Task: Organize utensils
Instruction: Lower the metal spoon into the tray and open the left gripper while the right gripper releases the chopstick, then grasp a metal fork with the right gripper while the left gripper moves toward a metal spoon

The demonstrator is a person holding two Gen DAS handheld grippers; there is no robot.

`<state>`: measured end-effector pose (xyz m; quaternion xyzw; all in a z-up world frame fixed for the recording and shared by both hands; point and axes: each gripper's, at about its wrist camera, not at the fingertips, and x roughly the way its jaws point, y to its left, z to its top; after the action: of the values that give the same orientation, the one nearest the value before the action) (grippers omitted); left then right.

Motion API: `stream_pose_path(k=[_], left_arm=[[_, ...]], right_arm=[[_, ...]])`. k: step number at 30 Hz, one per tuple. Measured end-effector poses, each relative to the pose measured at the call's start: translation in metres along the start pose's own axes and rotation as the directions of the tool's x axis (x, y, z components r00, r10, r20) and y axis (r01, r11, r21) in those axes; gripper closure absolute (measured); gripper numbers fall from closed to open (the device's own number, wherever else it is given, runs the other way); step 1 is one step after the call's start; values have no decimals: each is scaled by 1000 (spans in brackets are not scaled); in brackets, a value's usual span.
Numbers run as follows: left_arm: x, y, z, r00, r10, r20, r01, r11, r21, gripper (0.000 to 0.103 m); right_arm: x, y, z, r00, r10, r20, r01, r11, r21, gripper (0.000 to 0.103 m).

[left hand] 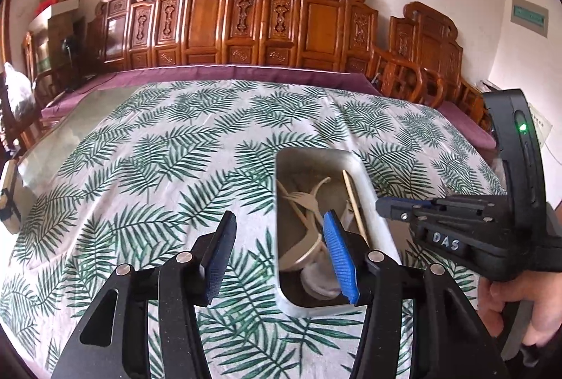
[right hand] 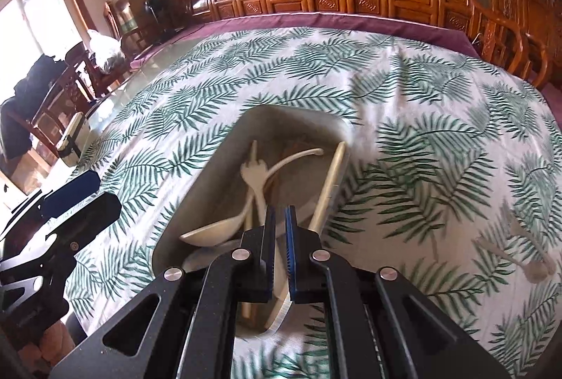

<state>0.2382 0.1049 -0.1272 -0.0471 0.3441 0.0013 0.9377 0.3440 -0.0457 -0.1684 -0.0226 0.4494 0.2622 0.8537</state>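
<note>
A metal tray sits on the leaf-print tablecloth and holds several pale utensils: a fork, a spoon and a chopstick. My left gripper is open with only cloth between its fingers; its blue pad hangs over the tray's left wall. In the right wrist view the left gripper shows at the left edge. My right gripper is shut above the tray's near end, and a pale utensil shows through the thin gap between the pads. From the left wrist view the right gripper reaches over the tray's right rim.
Two pale utensils lie loose on the cloth to the right of the tray. Carved wooden chairs line the far side of the table. A small clamped device stands at the table's left edge. A hand holds the right gripper.
</note>
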Motion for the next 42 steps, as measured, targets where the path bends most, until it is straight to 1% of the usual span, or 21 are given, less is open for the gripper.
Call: stream_pose_path(k=[1,2,7,11,12,17,22,24,28,30,34,39,42], left_arm=[[0,-3,0,1000,-4,-1,4,1000,5,51],[1,-8,0,1000,-11,0,11,1000,11,47],[3,-30,-1,999,-35,-2,36,998,42,44],[7,-50,-2,998,-63,-6,64,996,65,37],[8,-57,-2,997,-71,-10,71,995,73,36],[16,-92,-5,993,-113,-31,116,986,122,31],[26,-123,-6,987,-151,-55,158,975,156,31],[31,-134,-7,984,-166,-69,176,970,165,30],[40,-154,-9,980,-181,-86,195,961,194,30],[46,-163,-9,978,-183,-97,200,957,209,30],[55,-173,-11,974,-195,-116,217,952,217,30],[67,-182,-13,970,-202,-136,229,947,225,30],[74,-188,-15,969,-200,-147,230,944,236,30]], right_arm=[[-4,-6,-1,1000,-11,5,11,1000,-5,96],[-9,-12,-2,1000,-23,8,23,1000,-11,96],[-35,-49,-10,997,-72,35,73,997,-19,96],[-54,-85,-20,991,-126,41,128,991,-30,96],[-60,-98,-24,988,-151,39,152,988,-33,96],[-75,-150,-42,975,-223,10,223,974,-29,96],[-83,-197,-56,962,-272,-16,272,962,-2,96],[-82,-212,-60,959,-280,-32,281,960,4,96],[-76,-233,-62,954,-294,-51,295,956,4,83],[-72,-242,-63,954,-295,-58,295,956,-2,82],[-59,-251,-59,955,-288,-73,286,958,-33,71],[-36,-255,-49,958,-264,-114,257,964,-67,71],[-22,-255,-44,955,-260,-144,249,964,-93,71]])
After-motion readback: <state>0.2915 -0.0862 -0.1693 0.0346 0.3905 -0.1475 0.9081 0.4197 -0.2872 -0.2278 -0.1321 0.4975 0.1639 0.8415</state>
